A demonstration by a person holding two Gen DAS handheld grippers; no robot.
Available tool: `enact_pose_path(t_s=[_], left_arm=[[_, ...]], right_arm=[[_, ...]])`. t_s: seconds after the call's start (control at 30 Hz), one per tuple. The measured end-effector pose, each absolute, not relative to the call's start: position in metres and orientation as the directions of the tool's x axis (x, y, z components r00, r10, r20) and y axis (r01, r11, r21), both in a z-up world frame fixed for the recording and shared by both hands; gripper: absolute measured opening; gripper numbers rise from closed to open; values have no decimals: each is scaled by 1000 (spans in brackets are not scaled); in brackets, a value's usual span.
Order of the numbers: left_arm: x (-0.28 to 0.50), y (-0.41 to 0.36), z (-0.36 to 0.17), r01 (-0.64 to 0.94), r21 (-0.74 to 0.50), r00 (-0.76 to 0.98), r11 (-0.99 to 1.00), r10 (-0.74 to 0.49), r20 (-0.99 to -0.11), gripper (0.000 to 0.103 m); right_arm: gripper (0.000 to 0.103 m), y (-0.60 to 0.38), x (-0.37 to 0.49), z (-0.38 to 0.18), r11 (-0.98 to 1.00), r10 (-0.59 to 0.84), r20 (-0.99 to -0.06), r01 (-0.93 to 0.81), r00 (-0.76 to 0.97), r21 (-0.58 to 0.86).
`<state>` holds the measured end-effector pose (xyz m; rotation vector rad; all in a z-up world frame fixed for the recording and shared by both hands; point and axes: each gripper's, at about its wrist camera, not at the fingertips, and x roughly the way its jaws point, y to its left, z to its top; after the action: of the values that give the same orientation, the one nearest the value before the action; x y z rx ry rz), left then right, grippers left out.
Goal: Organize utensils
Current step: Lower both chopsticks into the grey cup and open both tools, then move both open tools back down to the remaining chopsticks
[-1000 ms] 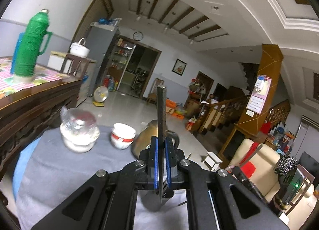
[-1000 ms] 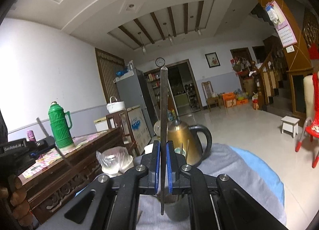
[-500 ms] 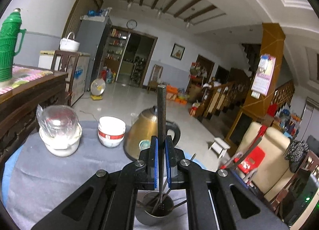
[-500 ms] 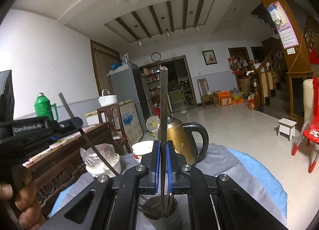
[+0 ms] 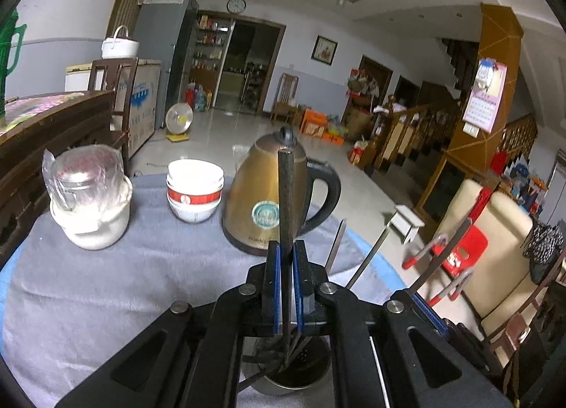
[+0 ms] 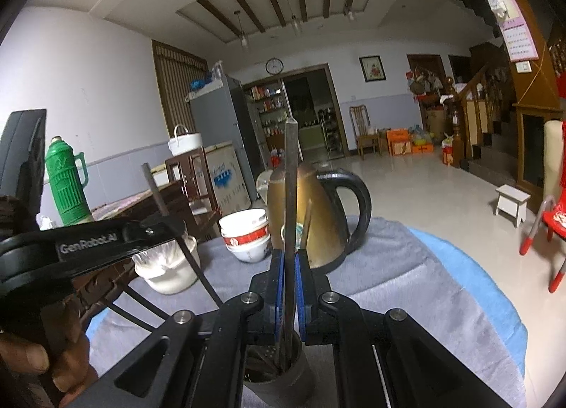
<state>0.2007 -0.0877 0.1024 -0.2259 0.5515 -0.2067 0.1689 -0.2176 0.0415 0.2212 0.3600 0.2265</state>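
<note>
Left wrist view: both jaws clamp dark chopsticks (image 5: 286, 195) over grey-clothed table (image 5: 106, 287), tiled living room beyond

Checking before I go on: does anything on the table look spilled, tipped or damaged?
Nothing stands out. The kettle, stacked bowls and plastic-wrapped jar stand upright on the grey cloth; no spill shows. Both tongs hold a chopstick over the metal holder.

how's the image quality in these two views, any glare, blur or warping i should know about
Left wrist view: strong fisheye bending at the edges, the white bowls blown out by glare, the left gripper and its chopstick sharp. Right wrist view: same barrel warp with dark corners, dim even room light, soft sheen on the kettle, right gripper crisp.
</note>
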Motion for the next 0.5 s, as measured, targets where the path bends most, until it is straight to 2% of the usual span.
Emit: enact_pose_path(t_s=[0.2,0.23,0.3,0.33,0.37,0.43,0.47,0.5], left_arm=[[202,-94,95,135,-242,799,961,-250,-547,7],[203,-94,96,135,-244,795,960,-252,-552,11],[195,-88,103,141,-258,795,956,-264,-546,29],[193,-86,107,139,-260,800,956,-263,-539,49],[185,-81,115,128,-264,819,956,-252,-515,61],[173,-73,127,124,-280,842,952,-250,-478,63],[167,-68,134,126,-289,850,949,-254,-461,63],[158,-62,143,127,-299,860,946,-255,-443,63]], right_arm=[[7,-206,179,28,951,281,-389,-199,877,239],[7,-204,180,26,952,281,-398,-199,874,235],[8,-203,178,26,957,263,-410,-183,873,225],[8,-203,177,26,958,260,-415,-178,872,226],[10,-204,175,28,960,250,-419,-167,873,227],[23,-206,170,32,964,232,-417,-149,879,222],[38,-207,166,35,964,229,-413,-147,882,222],[57,-207,163,38,964,226,-405,-144,886,223]])
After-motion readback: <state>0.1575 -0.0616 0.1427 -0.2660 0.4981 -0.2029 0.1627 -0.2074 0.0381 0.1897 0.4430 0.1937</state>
